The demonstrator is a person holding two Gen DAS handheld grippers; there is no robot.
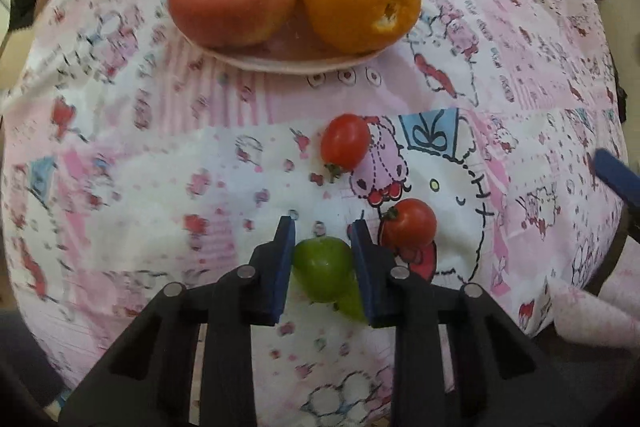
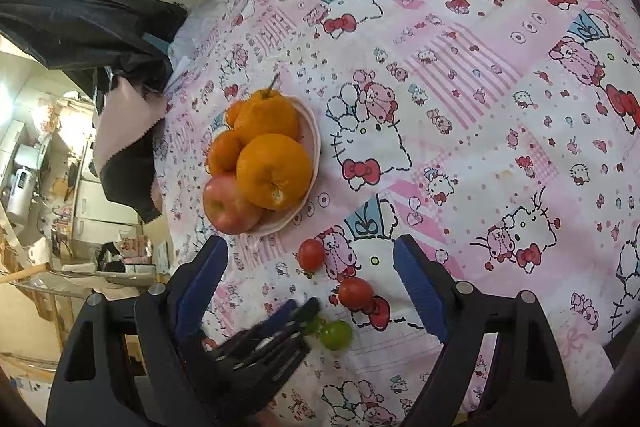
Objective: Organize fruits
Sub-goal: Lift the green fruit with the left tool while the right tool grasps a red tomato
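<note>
Green fruit [image 1: 325, 273] sits clamped between left gripper [image 1: 322, 231] fingers

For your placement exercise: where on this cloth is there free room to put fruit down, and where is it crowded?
Free: the cloth right of the plate. Crowded: the heaped plate, and around the tomatoes and green fruit at the left gripper.

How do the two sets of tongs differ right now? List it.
1. The left tongs are narrowed around a green fruit; the right tongs are spread wide and hold nothing.
2. The left tongs sit low at the bedsheet; the right tongs look raised above it.
Both have blue pads on black frames.
</note>
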